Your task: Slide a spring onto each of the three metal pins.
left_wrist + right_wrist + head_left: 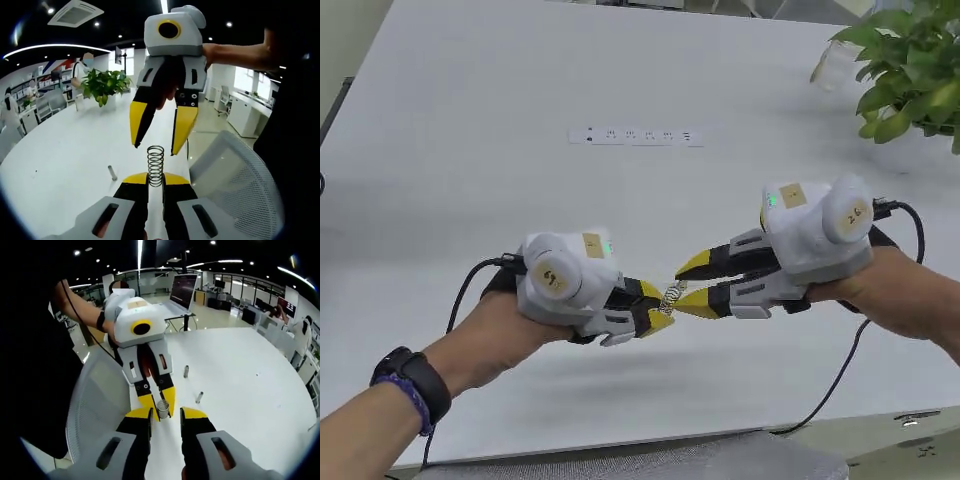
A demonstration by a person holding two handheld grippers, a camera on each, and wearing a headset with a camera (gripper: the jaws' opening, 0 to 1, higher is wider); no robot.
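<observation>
My left gripper [660,306] is shut on a small metal spring [671,297] held in the air above the table's near edge. In the left gripper view the spring [155,166] stands up from between the jaws of my left gripper [155,179]. My right gripper [688,285] faces it, open, with its yellow fingertips [182,127] on either side of the spring's free end. The right gripper view has my right gripper [166,414] open just short of the spring [162,407]. Two metal pins [185,371] [199,397] rest on the white table beyond; one pin [113,172] lies beside the spring.
A white power strip [636,135] lies at mid-table. A potted plant [910,60] and a glass [835,62] stand at the far right corner. A grey mesh chair [720,460] sits under the table's front edge [620,440]. Cables trail from both grippers.
</observation>
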